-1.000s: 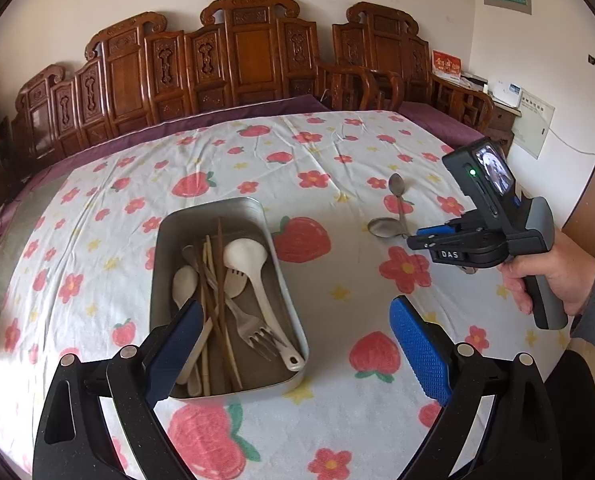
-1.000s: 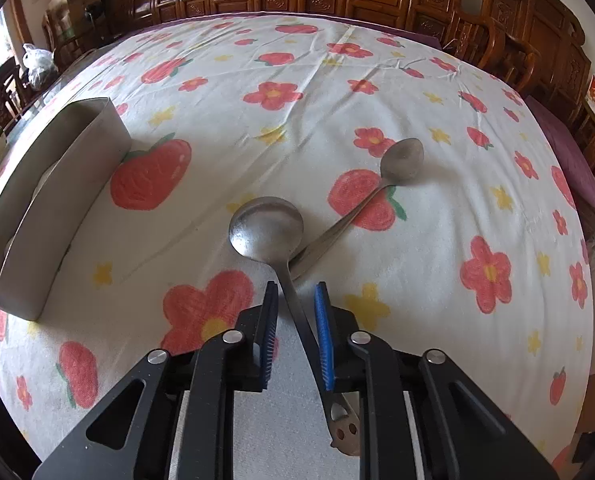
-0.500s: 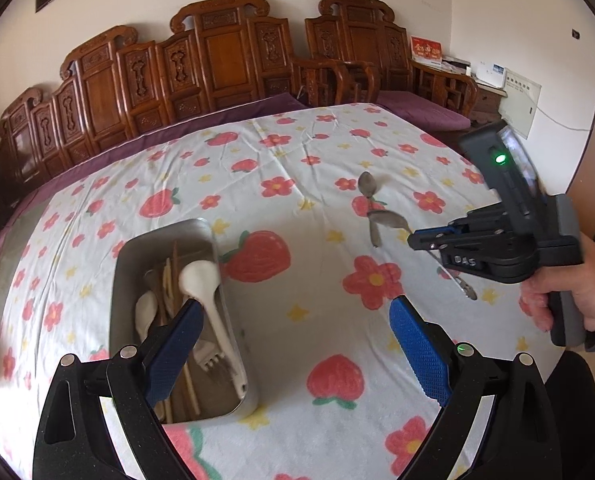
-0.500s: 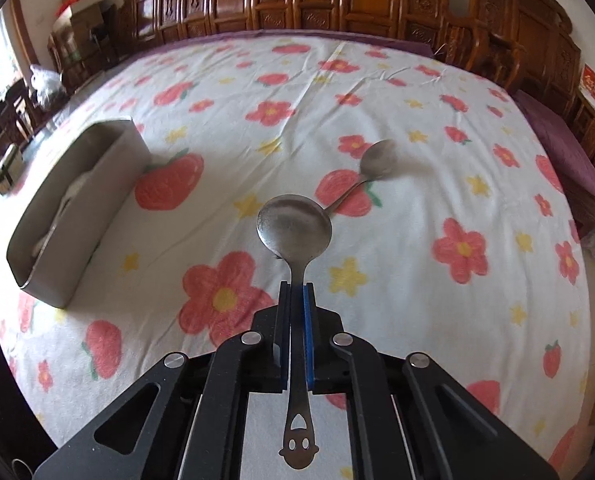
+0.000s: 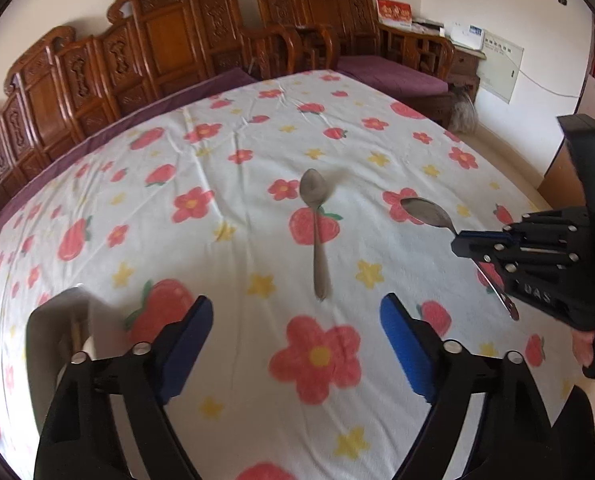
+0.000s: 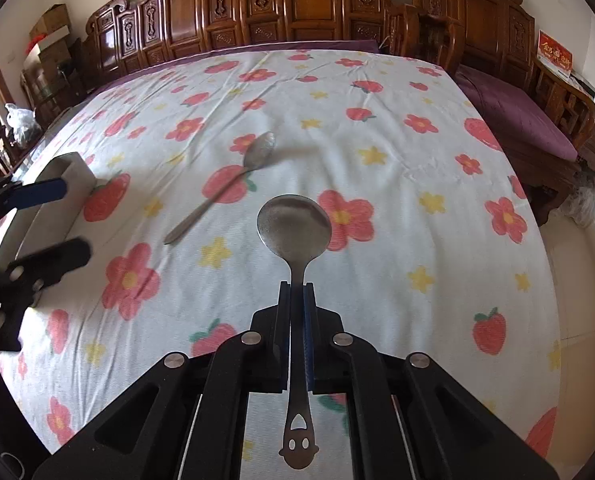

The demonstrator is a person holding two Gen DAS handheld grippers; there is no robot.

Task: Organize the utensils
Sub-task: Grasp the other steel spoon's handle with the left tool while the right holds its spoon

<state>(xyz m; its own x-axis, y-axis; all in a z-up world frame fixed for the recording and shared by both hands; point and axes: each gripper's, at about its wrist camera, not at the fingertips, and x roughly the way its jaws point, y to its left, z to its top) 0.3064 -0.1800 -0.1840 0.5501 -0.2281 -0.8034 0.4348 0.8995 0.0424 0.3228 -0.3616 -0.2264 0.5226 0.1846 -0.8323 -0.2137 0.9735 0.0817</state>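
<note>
My right gripper (image 6: 296, 292) is shut on the handle of a round-bowled metal spoon (image 6: 294, 228), held above the flowered tablecloth. The left wrist view shows that gripper (image 5: 463, 242) at the right, with the spoon's bowl (image 5: 425, 210) sticking out. A second, slimmer metal spoon (image 5: 315, 216) lies flat on the cloth, its handle end just ahead of my left gripper (image 5: 293, 316). That gripper's jaws are wide and closing, with nothing between the blue pads. The metal tray (image 5: 53, 320) sits at the left, partly behind the left finger; its contents are hidden. The slim spoon (image 6: 225, 188) and the tray (image 6: 63, 184) also appear in the right wrist view.
Carved wooden chairs (image 6: 305, 4) ring the far and right sides of the table. The tablecloth's right edge (image 5: 509, 184) drops to the floor. A hand (image 5: 589, 344) grips the right tool. My left gripper (image 6: 53, 226) reaches in from the left edge beside the tray.
My right gripper closed on the round spoon's handle and lifted it off the cloth. My left gripper swung right, away from the tray and toward the slim spoon, its jaws narrowing slightly.
</note>
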